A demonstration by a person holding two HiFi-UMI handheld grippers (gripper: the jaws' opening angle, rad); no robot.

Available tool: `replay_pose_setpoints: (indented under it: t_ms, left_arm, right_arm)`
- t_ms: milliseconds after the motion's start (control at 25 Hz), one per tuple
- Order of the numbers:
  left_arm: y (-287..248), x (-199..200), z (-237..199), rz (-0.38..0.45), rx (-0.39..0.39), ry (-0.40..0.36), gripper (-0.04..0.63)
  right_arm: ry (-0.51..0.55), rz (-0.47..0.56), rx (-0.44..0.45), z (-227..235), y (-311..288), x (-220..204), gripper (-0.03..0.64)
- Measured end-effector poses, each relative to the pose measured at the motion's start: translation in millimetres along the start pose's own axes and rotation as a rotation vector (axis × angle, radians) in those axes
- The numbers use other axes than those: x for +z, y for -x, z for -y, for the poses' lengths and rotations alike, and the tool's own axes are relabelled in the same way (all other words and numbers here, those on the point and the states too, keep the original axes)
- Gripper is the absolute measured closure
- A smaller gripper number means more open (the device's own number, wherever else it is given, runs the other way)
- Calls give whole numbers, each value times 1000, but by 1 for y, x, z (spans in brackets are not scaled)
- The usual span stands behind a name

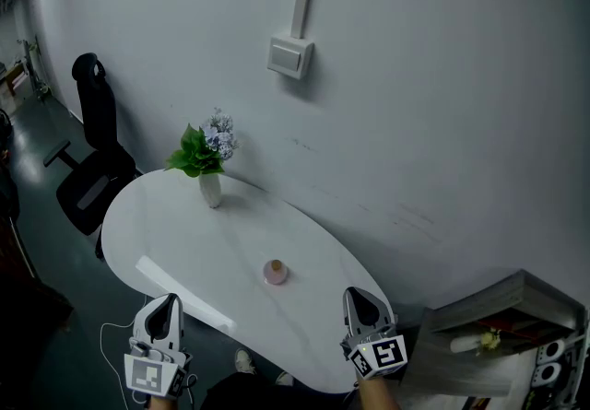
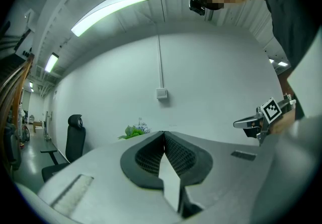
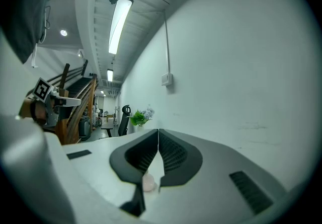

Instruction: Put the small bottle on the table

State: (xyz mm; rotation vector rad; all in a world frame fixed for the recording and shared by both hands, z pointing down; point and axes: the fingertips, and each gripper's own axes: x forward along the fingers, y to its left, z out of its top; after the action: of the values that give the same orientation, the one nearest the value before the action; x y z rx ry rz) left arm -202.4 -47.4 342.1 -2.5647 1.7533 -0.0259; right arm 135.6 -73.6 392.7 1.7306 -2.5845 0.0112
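One small bottle (image 1: 275,271) sits on the table (image 1: 175,233)

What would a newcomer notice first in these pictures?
A small pink bottle stands alone in the middle of a white oval table, with a vase of flowers at the table's far end. The left gripper and right gripper are at the near edge, both shut and empty.
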Motion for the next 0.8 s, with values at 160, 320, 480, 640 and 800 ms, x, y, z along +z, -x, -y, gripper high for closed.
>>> replay_pose_setpoints:
  t_ms: [160,320,480,640,800]
  left_arm:
    - [-4,2,2,5,-9,-3,589]
    - [-8,2,3,7,-14,3,589]
    - [-12,3,4,16,-24,-1,589]
    - [-13,1,6,10,-30,-1,589]
    - [-13,0,7,7,-35,1,589]
  right_arm:
    - [4,1,1,-3,-1,1,611]
    - [5,1,-5,-1,0,2,611]
    - [7,2,-11,1,0,3,611]
    - [8,6,-9,-1,0,4,611]
    - [9,-3,-11,-2,1,2,611]
